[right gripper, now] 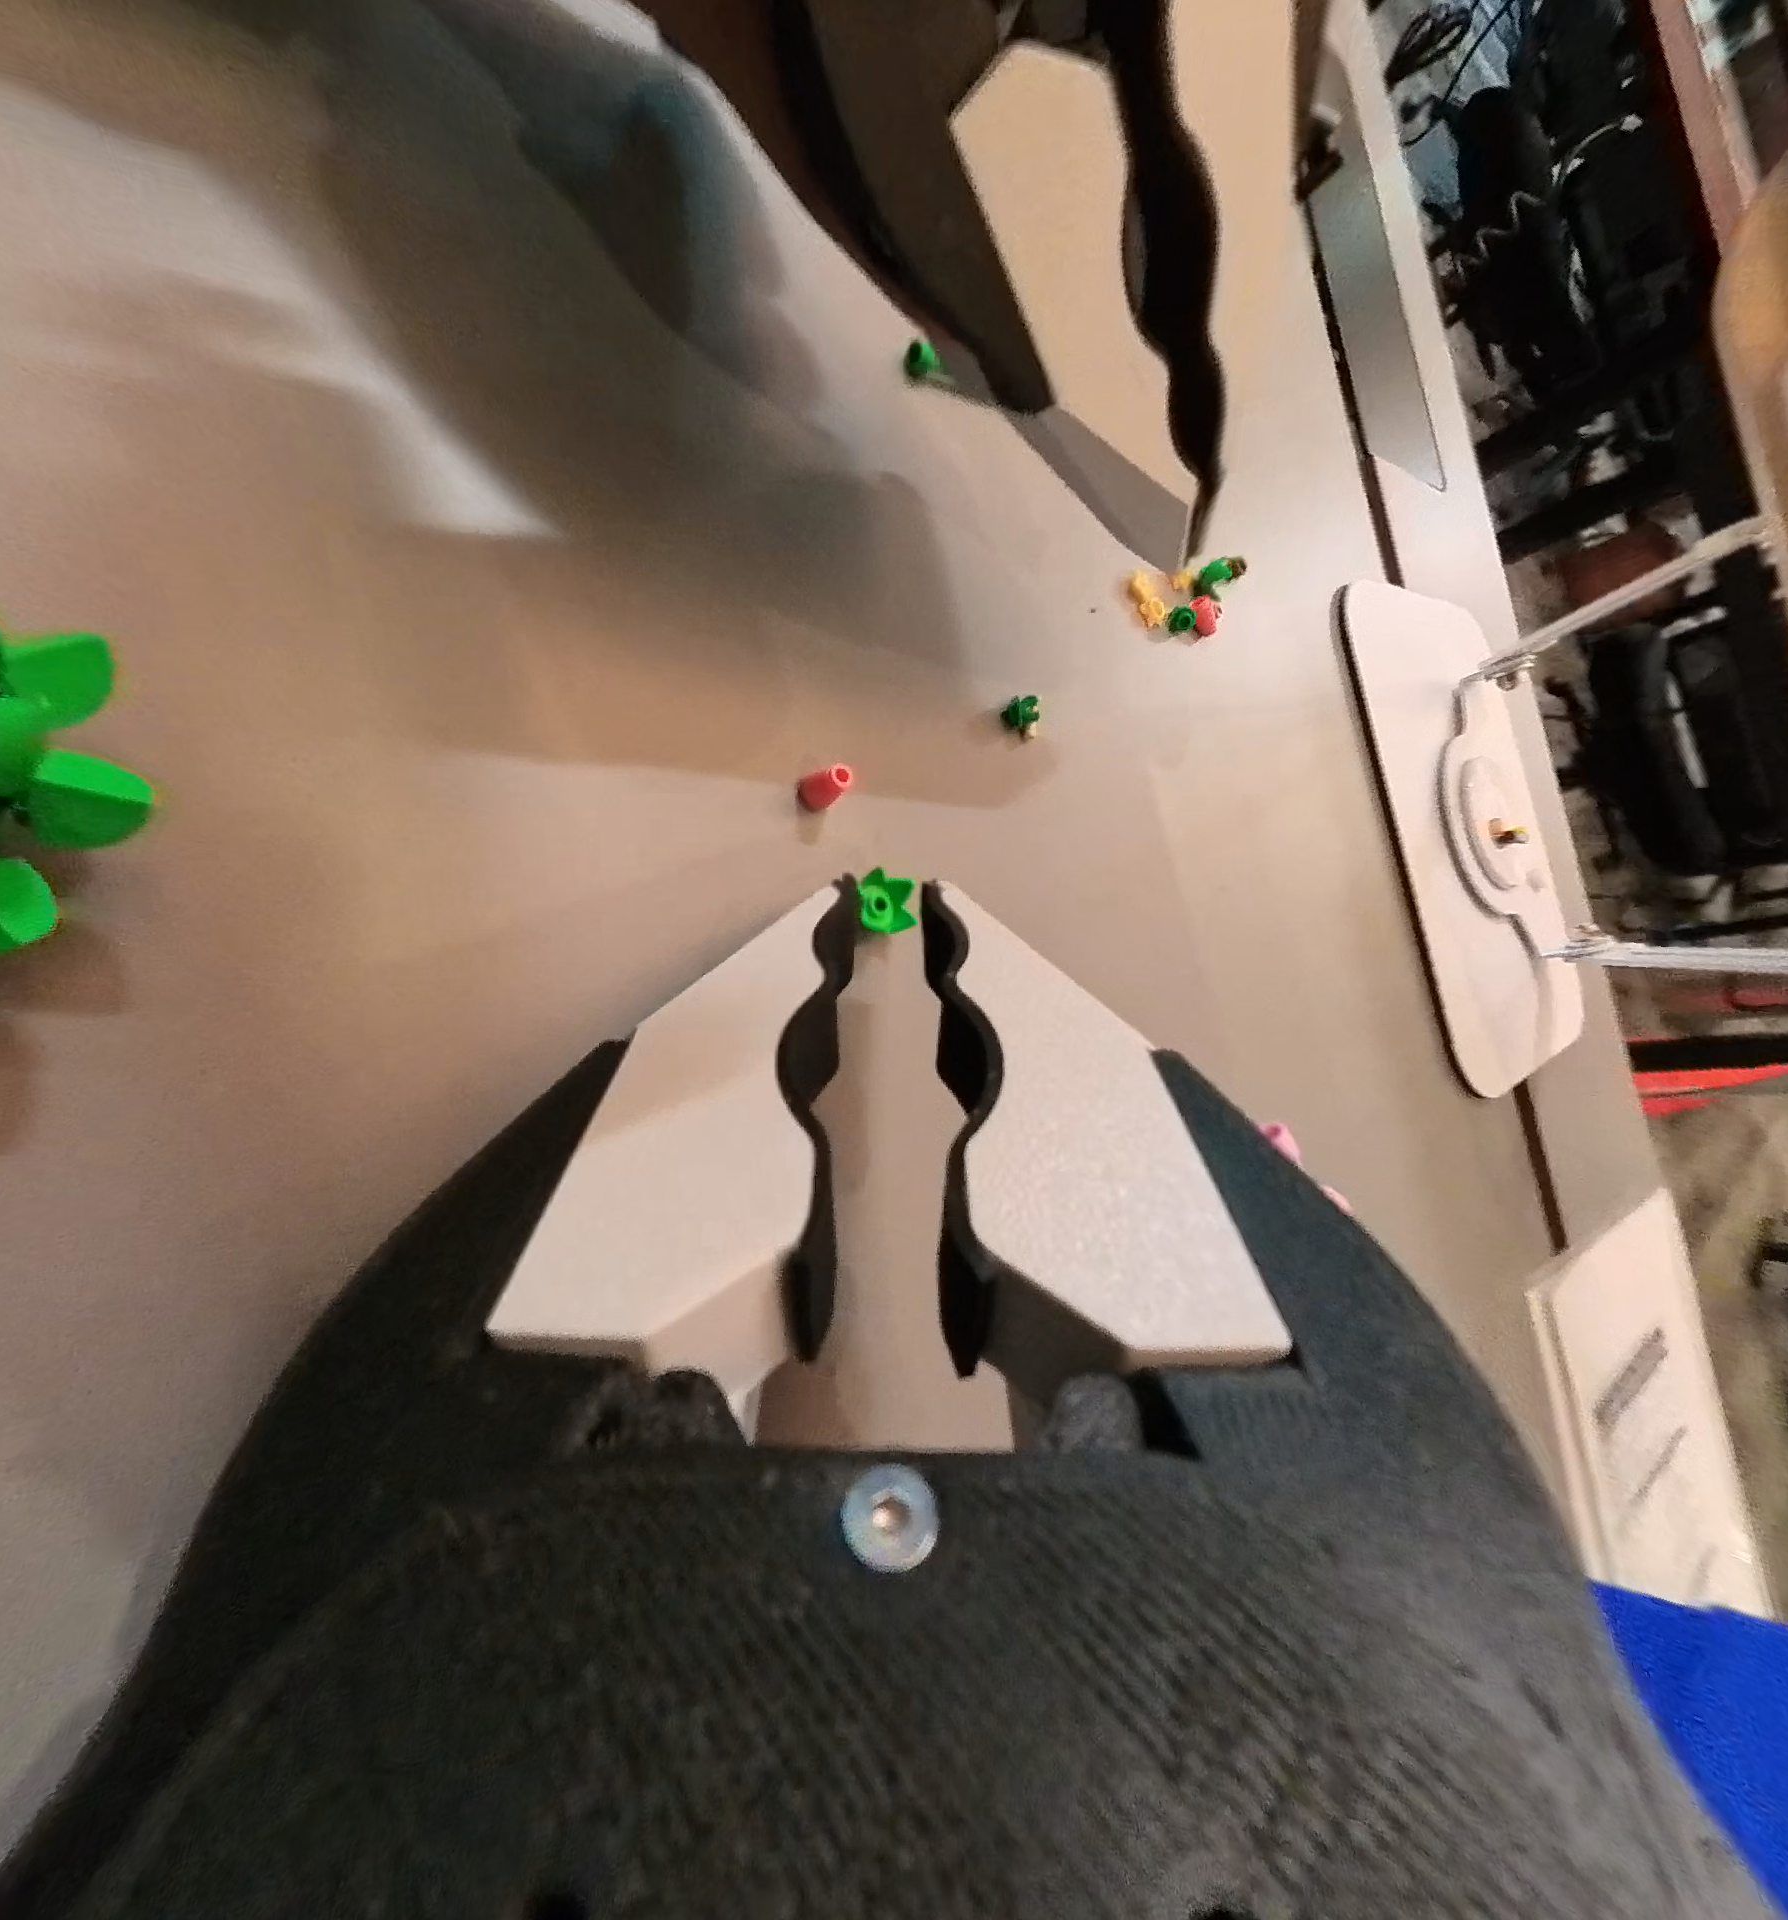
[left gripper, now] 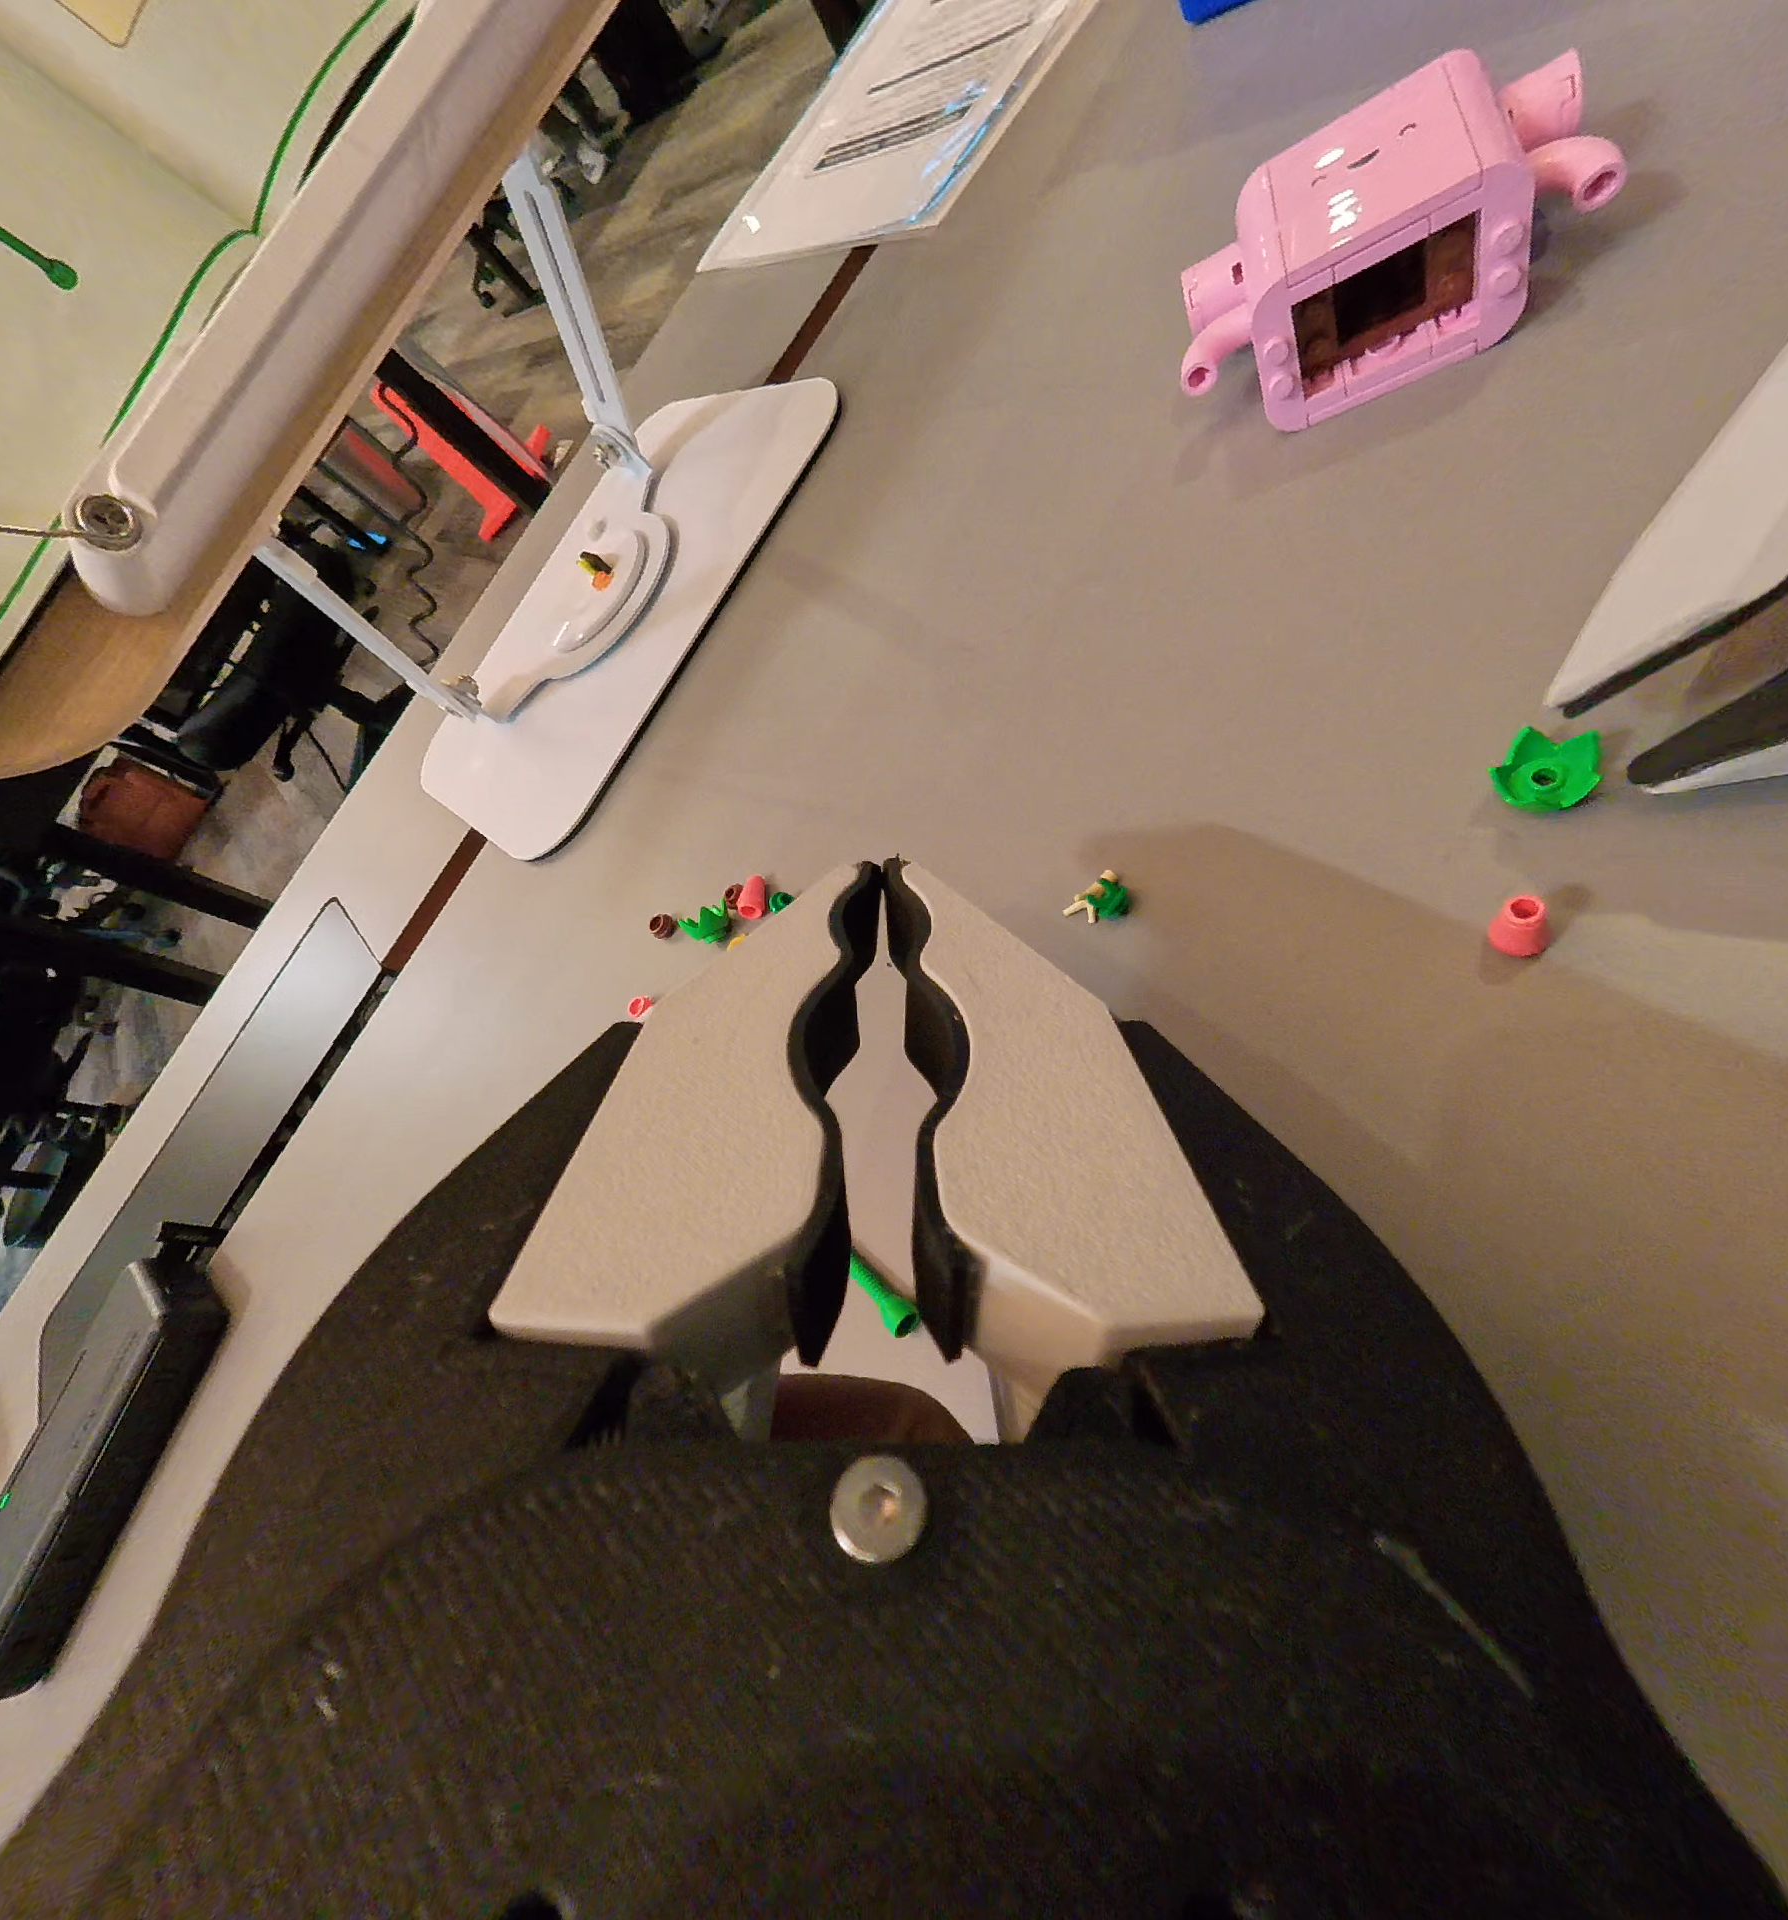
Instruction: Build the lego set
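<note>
My left gripper (left gripper: 882,868) is shut and empty, hovering over the grey table (left gripper: 1129,644); it also shows in the right wrist view (right gripper: 1194,532). My right gripper (right gripper: 879,889) is slightly open, with a small green leaf-star piece (right gripper: 882,902) lying on the table between its tips; I cannot tell if the fingers touch it. In the left wrist view the piece (left gripper: 1544,774) sits just off the right gripper's fingertips (left gripper: 1596,707). A pink pot model (left gripper: 1378,239) lies on its side at the back. A red cone (right gripper: 824,788) and a small green-tan piece (right gripper: 1021,715) lie nearby.
A cluster of small green, red and yellow pieces (right gripper: 1186,597) lies beside the left gripper. A green stem (left gripper: 885,1299) lies under it. A green leafy plant build (right gripper: 7,790) is at the left. A white lamp base (left gripper: 641,603), an acrylic sign holder (left gripper: 900,125) and a laptop (left gripper: 194,1122) line the table edge. The gap from one gripper's tips to the other's is roughly 11 cm.
</note>
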A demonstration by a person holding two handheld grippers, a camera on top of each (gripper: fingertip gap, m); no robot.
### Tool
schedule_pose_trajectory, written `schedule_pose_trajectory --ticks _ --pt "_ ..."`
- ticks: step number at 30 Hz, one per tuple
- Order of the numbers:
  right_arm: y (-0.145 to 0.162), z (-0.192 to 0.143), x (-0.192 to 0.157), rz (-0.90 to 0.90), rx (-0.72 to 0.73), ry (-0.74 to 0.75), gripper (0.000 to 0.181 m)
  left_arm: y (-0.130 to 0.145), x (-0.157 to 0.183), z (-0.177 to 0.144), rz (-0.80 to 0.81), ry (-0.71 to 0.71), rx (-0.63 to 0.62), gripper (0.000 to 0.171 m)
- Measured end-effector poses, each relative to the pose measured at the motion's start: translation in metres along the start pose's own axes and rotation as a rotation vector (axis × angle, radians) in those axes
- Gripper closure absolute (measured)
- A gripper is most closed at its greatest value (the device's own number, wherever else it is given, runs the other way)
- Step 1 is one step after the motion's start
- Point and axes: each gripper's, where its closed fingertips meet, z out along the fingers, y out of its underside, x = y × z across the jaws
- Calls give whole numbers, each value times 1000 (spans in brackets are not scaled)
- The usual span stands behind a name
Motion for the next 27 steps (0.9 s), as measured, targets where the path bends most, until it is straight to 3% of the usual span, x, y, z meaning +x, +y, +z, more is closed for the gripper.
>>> schedule_pose_trajectory --ticks 6,9,19,27 --pt "-22 -6 0 325 175 -148 167 1 0 1 -3 2 -1 170" --pt "-24 2 -2 478 165 -230 168 1 0 1 -5 3 -2 170" --pt "-17 22 -15 488 32 -258 176 1 1 1 -2 4 -3 170" --pt "-9 -3 19 619 132 -192 177 1 1 2 2 3 -7 170"
